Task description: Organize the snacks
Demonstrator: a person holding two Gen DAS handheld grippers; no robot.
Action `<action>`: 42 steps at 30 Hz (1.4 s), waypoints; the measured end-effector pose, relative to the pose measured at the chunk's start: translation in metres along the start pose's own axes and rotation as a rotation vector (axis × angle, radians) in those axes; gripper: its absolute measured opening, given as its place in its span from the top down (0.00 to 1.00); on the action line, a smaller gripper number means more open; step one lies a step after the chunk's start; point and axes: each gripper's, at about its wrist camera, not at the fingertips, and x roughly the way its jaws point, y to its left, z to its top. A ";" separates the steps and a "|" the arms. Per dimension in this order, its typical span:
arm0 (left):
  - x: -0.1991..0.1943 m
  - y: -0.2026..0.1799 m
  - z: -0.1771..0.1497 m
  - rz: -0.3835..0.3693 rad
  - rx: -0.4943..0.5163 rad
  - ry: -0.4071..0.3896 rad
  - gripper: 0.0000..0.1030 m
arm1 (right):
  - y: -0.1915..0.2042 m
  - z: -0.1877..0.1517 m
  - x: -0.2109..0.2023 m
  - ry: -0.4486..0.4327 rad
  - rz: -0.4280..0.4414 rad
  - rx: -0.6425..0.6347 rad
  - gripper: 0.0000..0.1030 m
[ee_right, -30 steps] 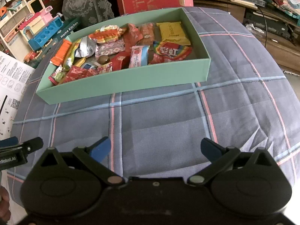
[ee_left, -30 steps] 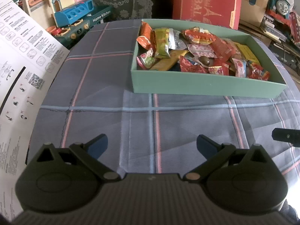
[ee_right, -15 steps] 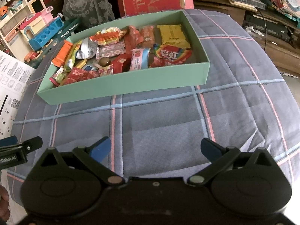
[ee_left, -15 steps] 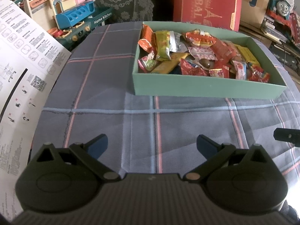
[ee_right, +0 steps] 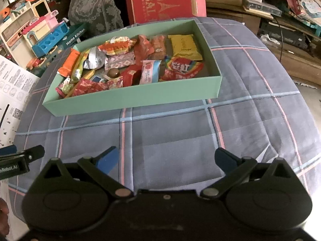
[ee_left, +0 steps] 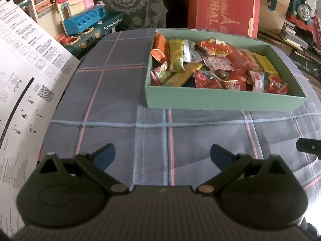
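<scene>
A green box (ee_left: pixel 220 100) (ee_right: pixel 130 98) sits on the plaid cloth, filled with several snack packets: an orange one (ee_right: pixel 69 63), a yellow one (ee_right: pixel 184 45), a rainbow one (ee_right: pixel 181 67) and a brown chocolate ball (ee_right: pixel 113 72). My left gripper (ee_left: pixel 163 153) hangs open over bare cloth, well short of the box's near wall, with nothing between its blue-tipped fingers. My right gripper (ee_right: pixel 167 157) is likewise open and empty, back from the box. A tip of the left gripper (ee_right: pixel 22 158) shows at the right wrist view's left edge.
The plaid cloth (ee_left: pixel 120 110) covers a rounded table. A printed instruction sheet (ee_left: pixel 26 70) lies at the left edge. Toy kitchen sets (ee_left: pixel 80 22), a red carton (ee_left: pixel 222 6) and cluttered shelves (ee_right: pixel 280 10) stand behind the table.
Both wrist views have pulled back and risen slightly, so the box sits a little lower and farther in frame. Both grippers stay open and empty.
</scene>
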 end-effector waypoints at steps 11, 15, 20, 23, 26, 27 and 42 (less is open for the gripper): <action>-0.008 -0.001 0.003 -0.012 -0.007 -0.020 0.00 | 0.003 0.000 -0.005 -0.008 -0.006 -0.005 0.00; -0.007 -0.001 0.004 -0.010 -0.009 -0.018 0.00 | 0.005 0.003 -0.006 -0.014 -0.007 -0.011 0.00; -0.008 -0.004 0.005 -0.022 0.007 -0.032 0.00 | 0.003 0.007 -0.007 -0.022 -0.015 0.006 0.00; -0.007 -0.007 0.006 -0.021 0.016 -0.029 0.00 | 0.003 0.007 -0.006 -0.020 -0.018 0.010 0.00; -0.006 -0.009 0.006 -0.024 0.022 -0.024 0.00 | 0.004 0.007 -0.005 -0.018 -0.019 0.009 0.00; -0.006 -0.009 0.006 -0.026 0.025 -0.022 0.00 | 0.004 0.006 -0.005 -0.017 -0.019 0.009 0.00; -0.012 -0.011 0.012 -0.026 0.040 -0.037 0.00 | 0.009 0.010 -0.011 -0.031 -0.021 -0.007 0.00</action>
